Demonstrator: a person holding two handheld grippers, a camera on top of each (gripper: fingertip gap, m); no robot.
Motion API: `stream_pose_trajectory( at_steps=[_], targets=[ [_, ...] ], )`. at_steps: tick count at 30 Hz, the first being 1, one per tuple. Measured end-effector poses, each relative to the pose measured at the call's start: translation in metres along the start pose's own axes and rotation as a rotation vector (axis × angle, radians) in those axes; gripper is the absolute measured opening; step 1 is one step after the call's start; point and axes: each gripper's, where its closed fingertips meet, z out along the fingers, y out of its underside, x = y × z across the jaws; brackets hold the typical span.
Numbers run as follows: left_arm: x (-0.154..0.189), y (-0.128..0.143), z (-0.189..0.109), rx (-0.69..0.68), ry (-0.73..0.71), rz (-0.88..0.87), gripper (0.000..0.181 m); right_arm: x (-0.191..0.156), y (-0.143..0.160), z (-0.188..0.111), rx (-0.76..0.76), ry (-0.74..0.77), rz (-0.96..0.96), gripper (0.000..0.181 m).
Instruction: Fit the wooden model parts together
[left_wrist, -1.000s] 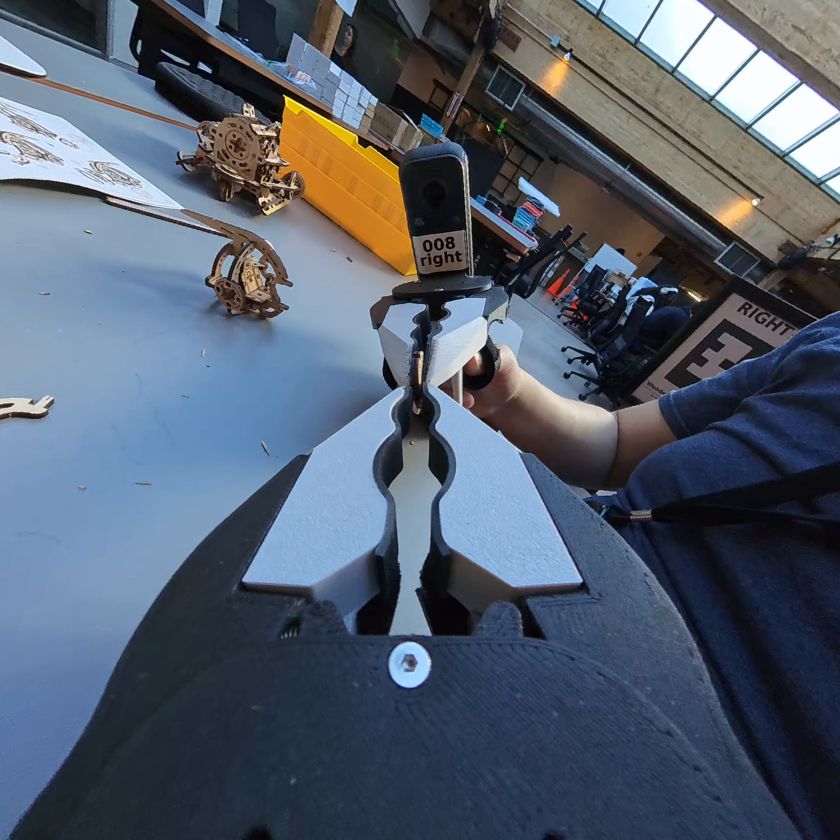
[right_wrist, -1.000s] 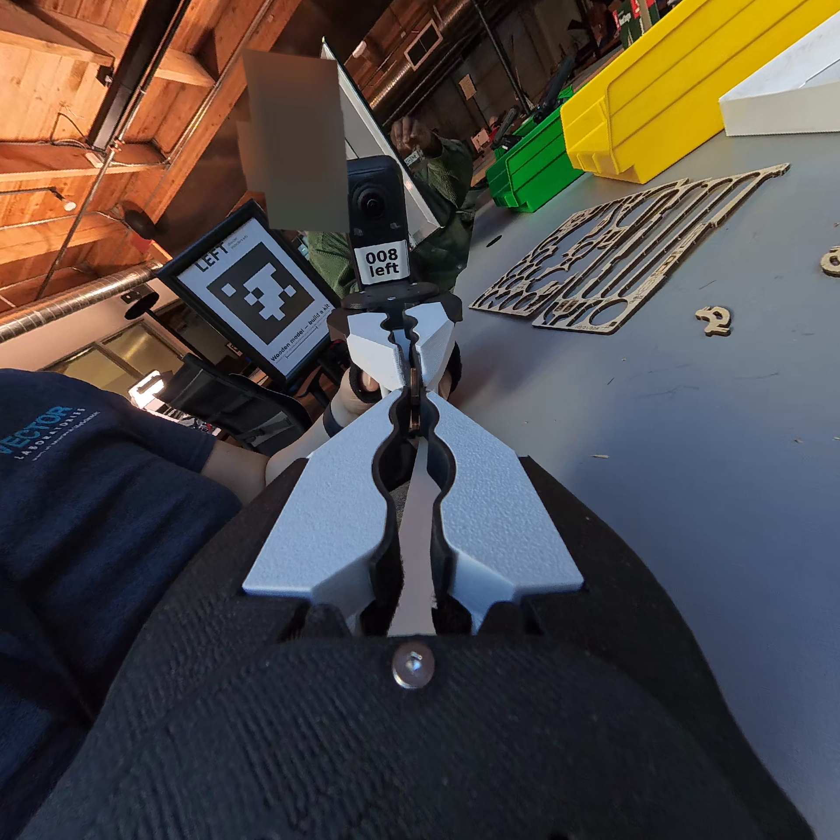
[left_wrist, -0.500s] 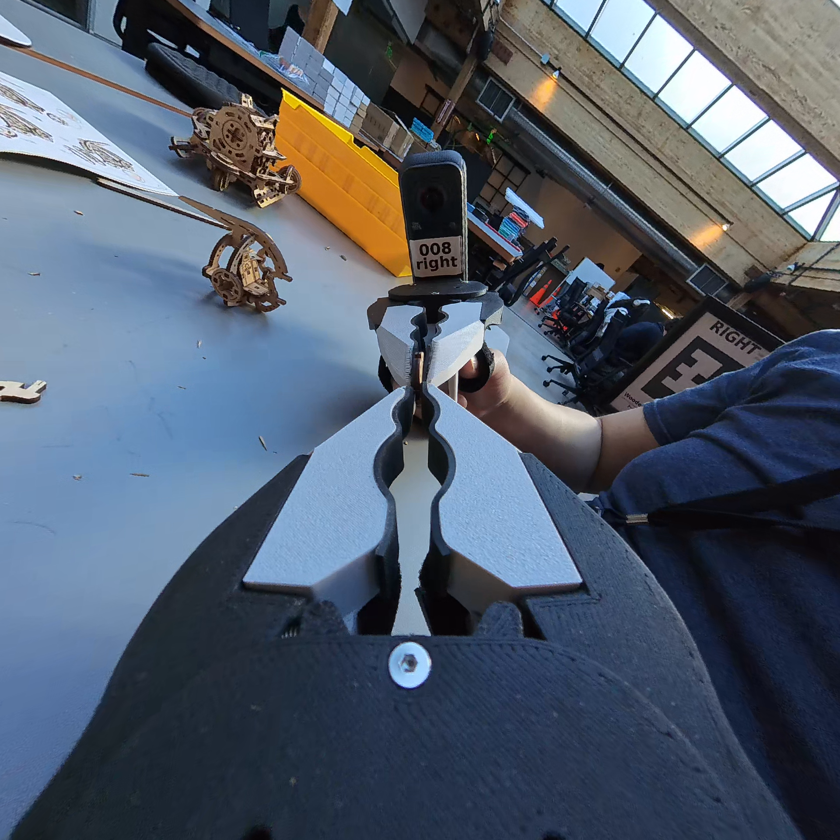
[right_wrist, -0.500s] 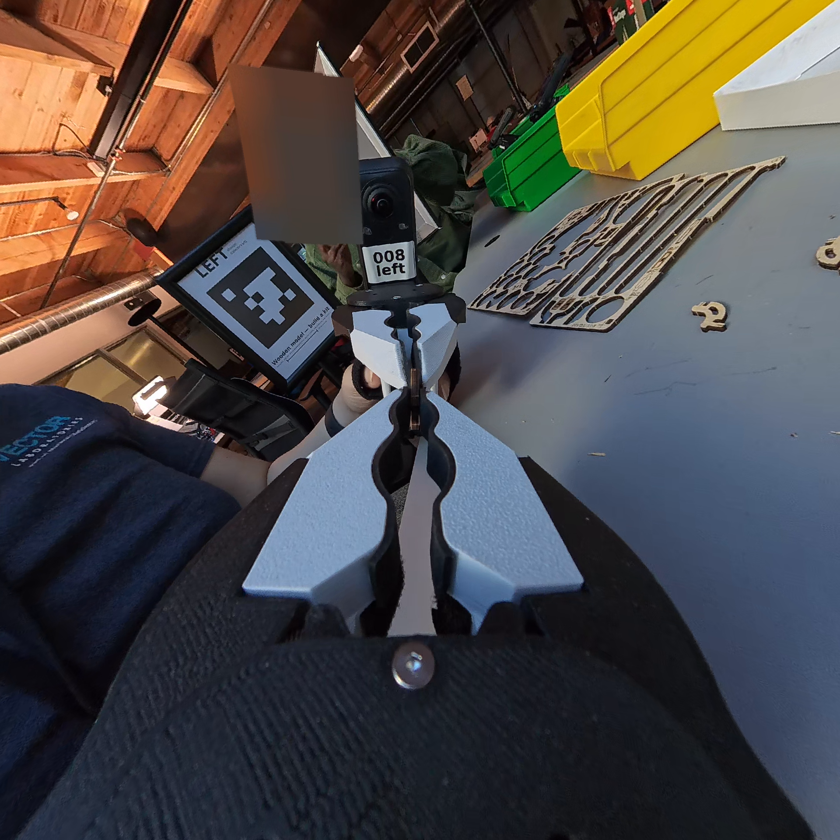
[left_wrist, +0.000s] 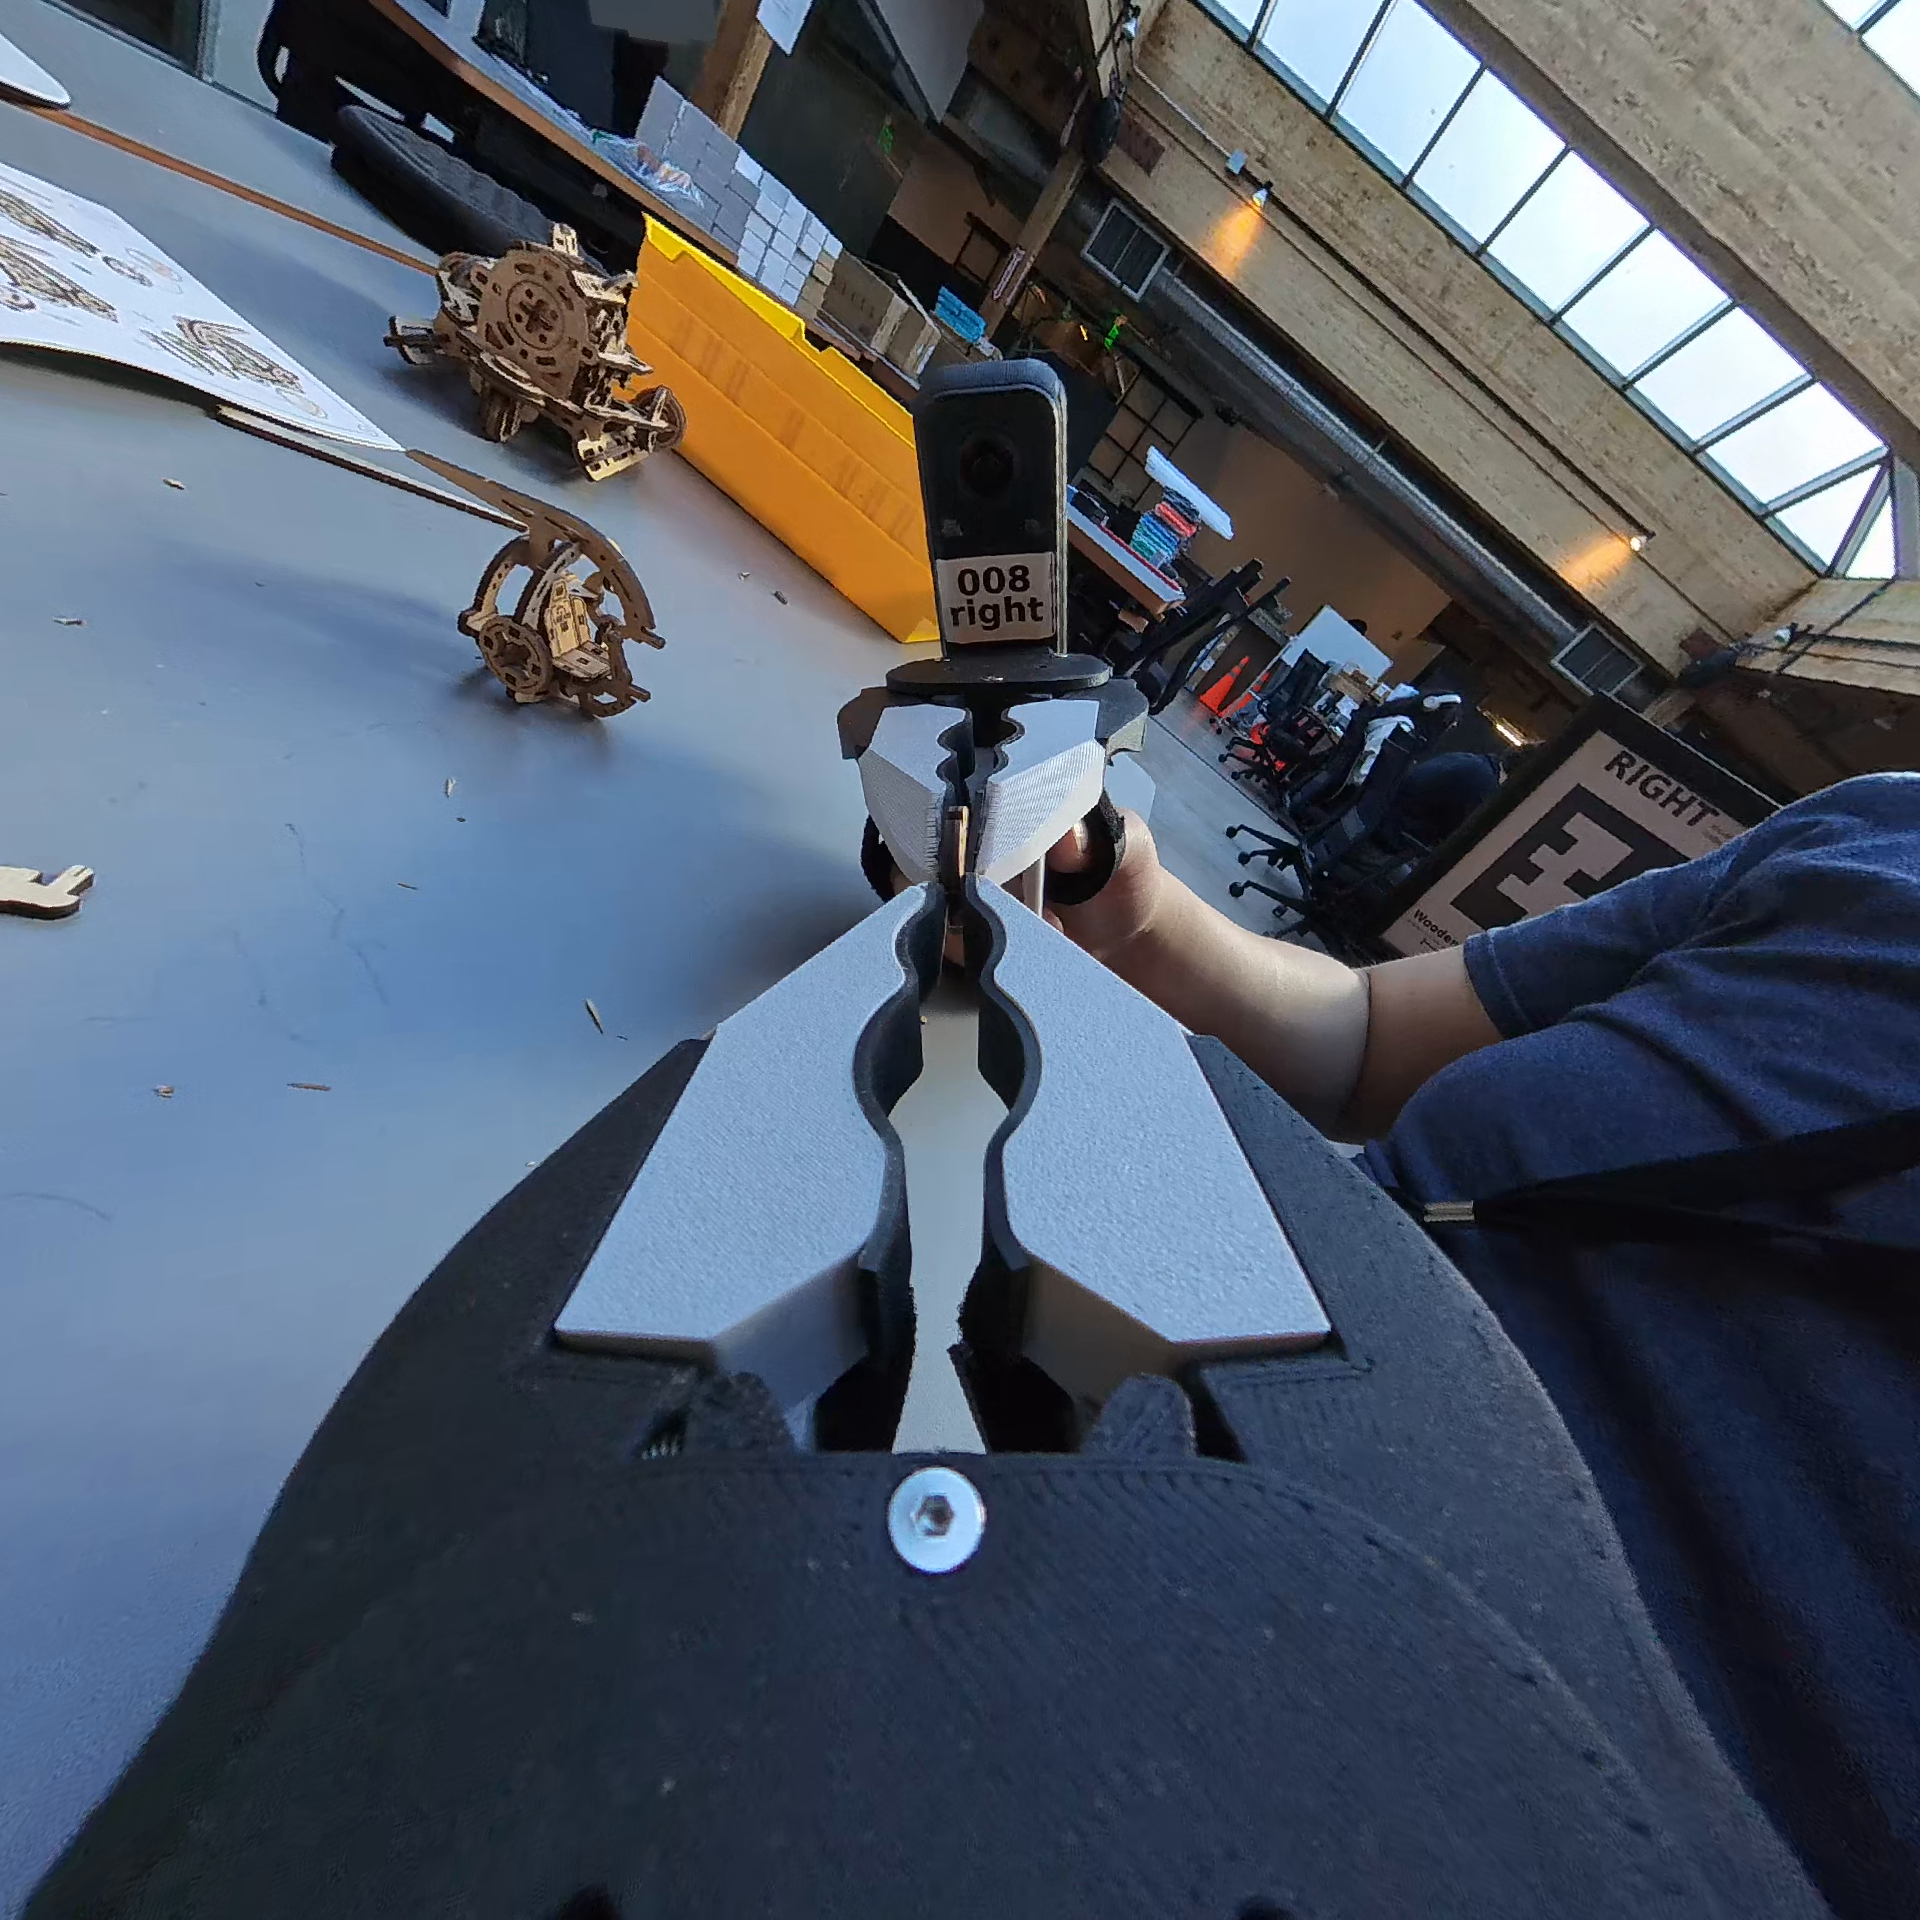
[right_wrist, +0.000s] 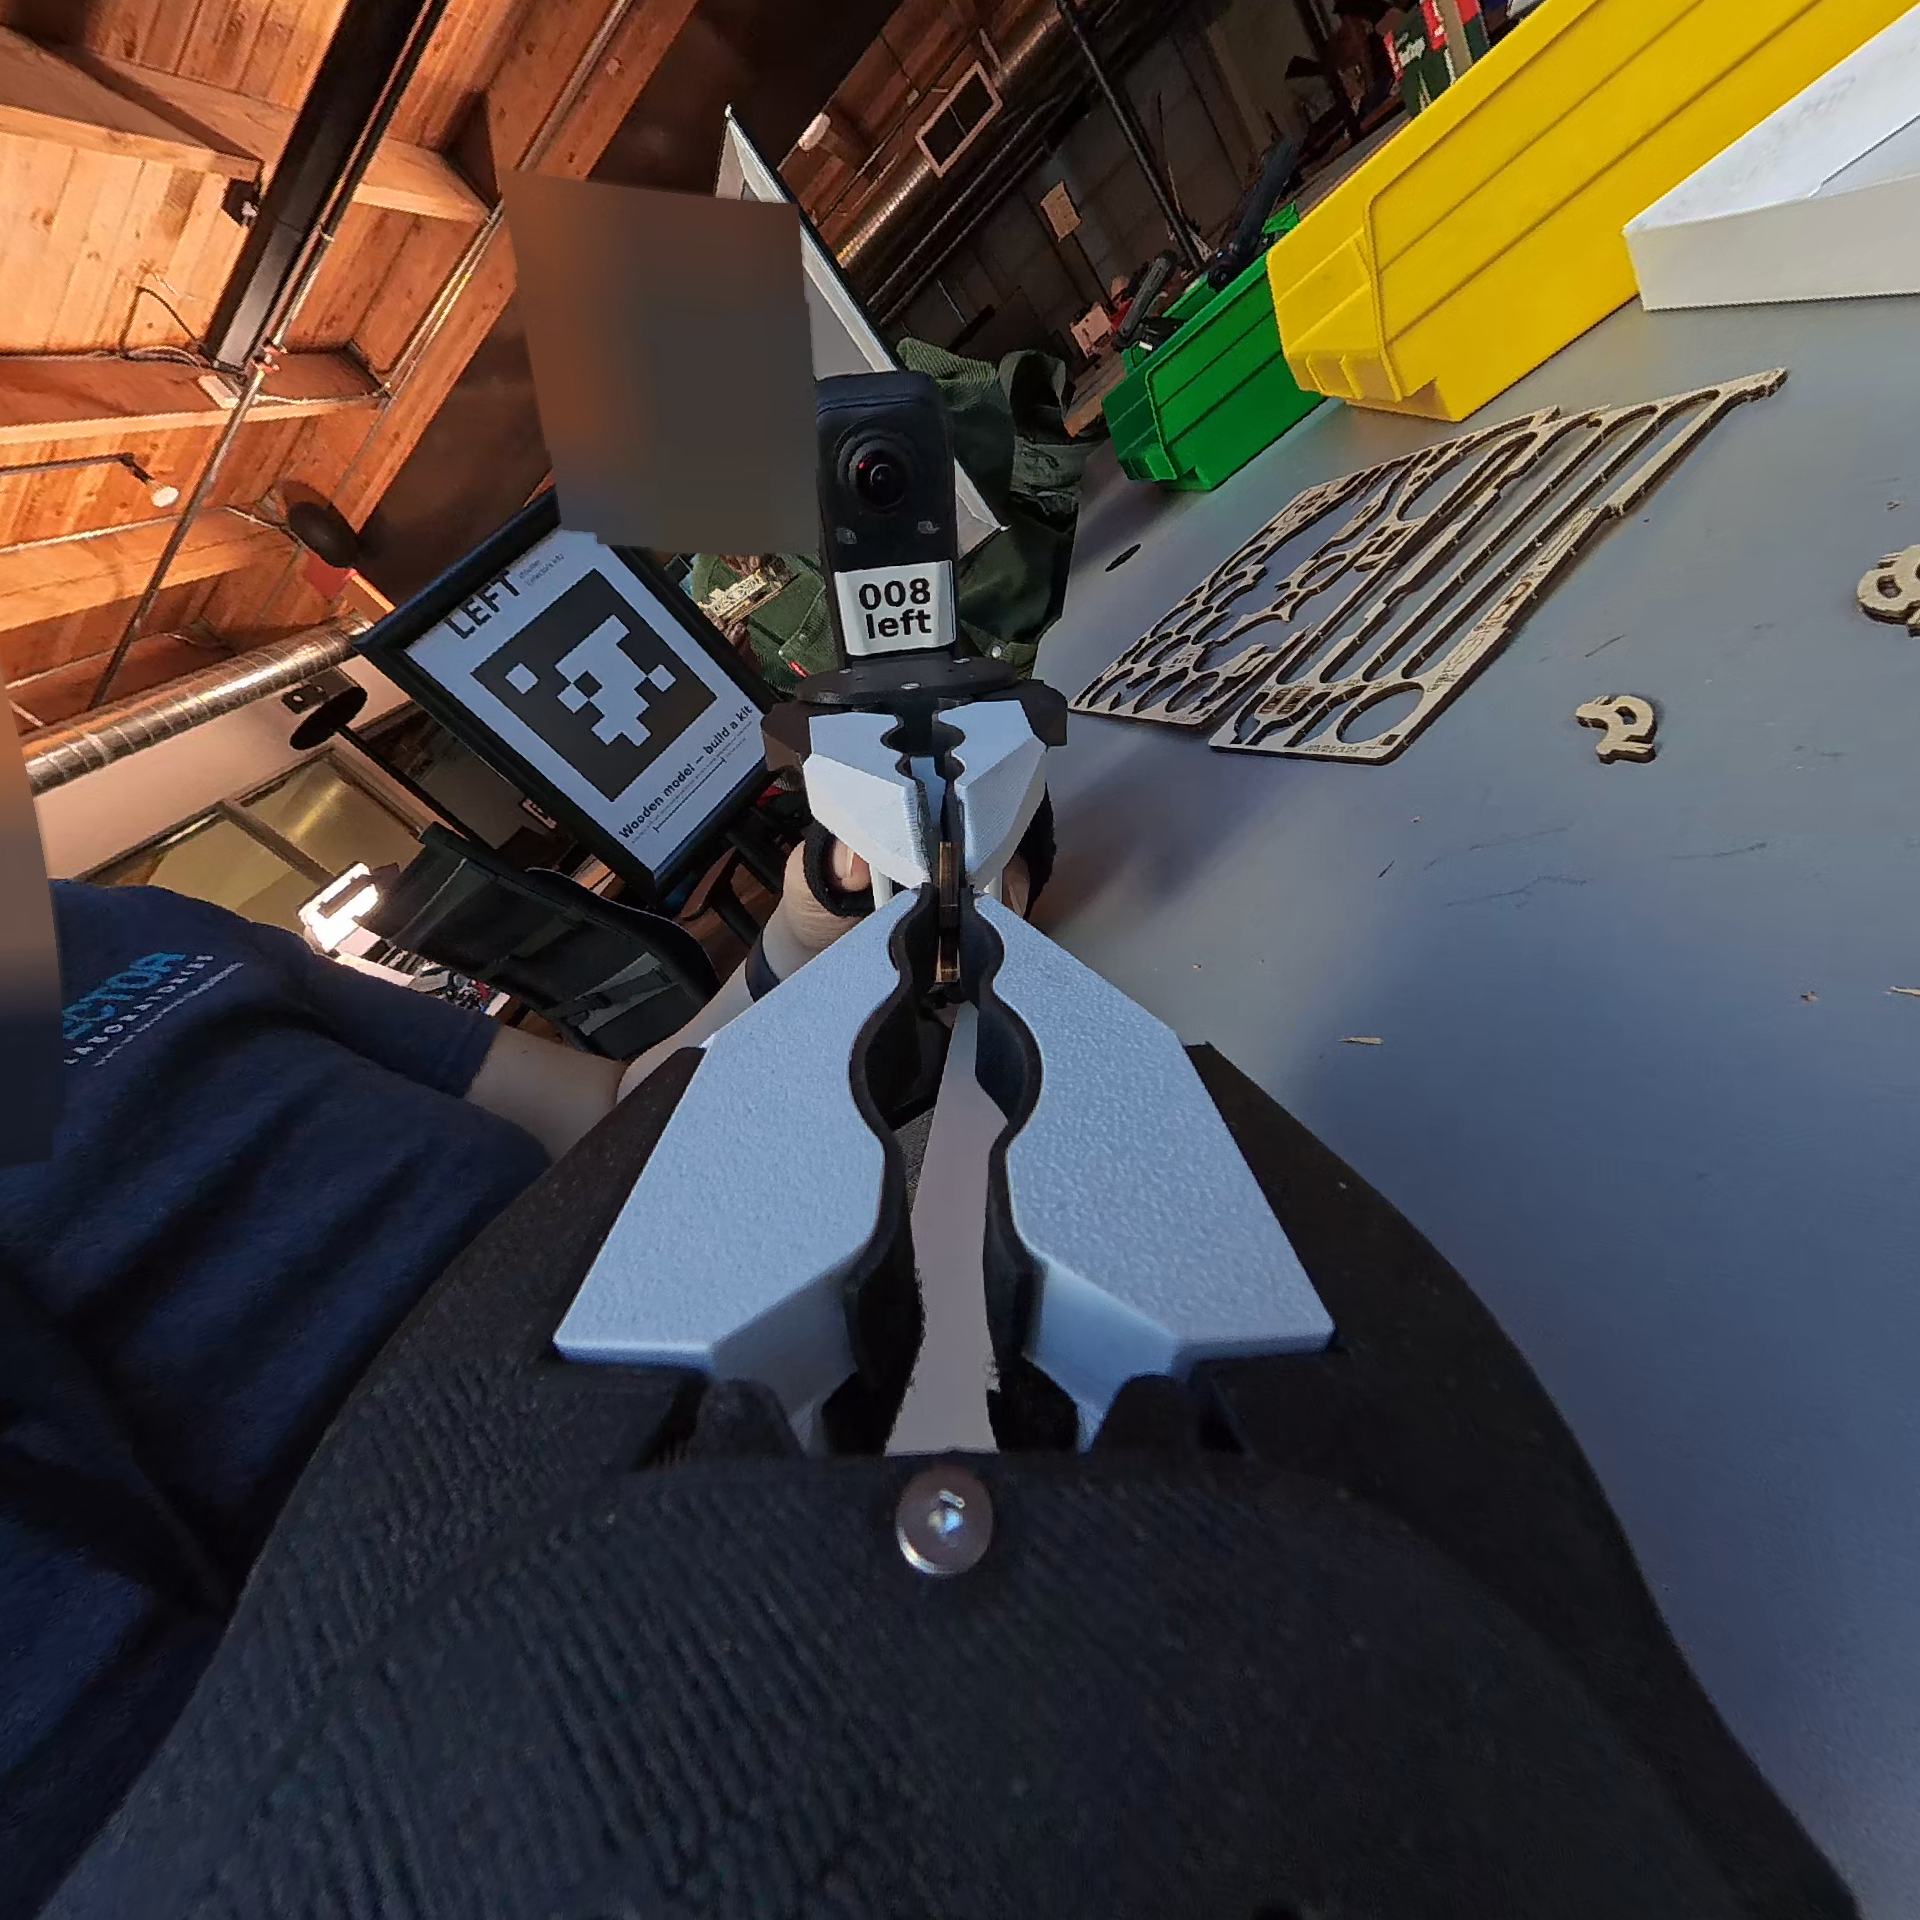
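Note:
My left gripper (left_wrist: 950, 909) and my right gripper (right_wrist: 943, 920) point at each other, tip to tip, above the grey table (left_wrist: 312, 935). A thin wooden part (left_wrist: 955, 836) is seen edge-on between them. It also shows in the right wrist view (right_wrist: 947, 883). Both grippers are shut on this wood. I cannot tell whether it is one piece or two pieces pressed together. The right gripper (left_wrist: 961, 821) faces me in the left wrist view. The left gripper (right_wrist: 940, 821) faces me in the right wrist view.
Two built wooden models (left_wrist: 535, 332) (left_wrist: 561, 639), an instruction sheet (left_wrist: 135, 291), a loose wooden piece (left_wrist: 42, 891) and a yellow bin (left_wrist: 790, 436) lie to the left. Cut-out wooden sheets (right_wrist: 1403, 582), small pieces (right_wrist: 1616, 727), yellow (right_wrist: 1507, 208) and green bins (right_wrist: 1195, 416) lie to the right. The grippers are tip to tip, or close to it.
Both grippers stay shut and tip to tip on the wood. The pair has shifted only slightly, and the background has drifted a little in both views.

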Motion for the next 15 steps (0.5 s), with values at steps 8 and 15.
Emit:
stream_pose_trajectory(
  at_steps=[8, 15],
  targets=[
    [-0.004, -0.003, 0.001, -0.014, 0.029, -0.015, 0.001, 0.004, -0.003, 0.0, 0.02, 0.021, 0.005, 0.0],
    [-0.017, -0.011, -0.007, -0.031, 0.047, -0.042, 0.001, 0.016, -0.012, 0.01, 0.033, 0.043, 0.008, 0.0]
  ],
)
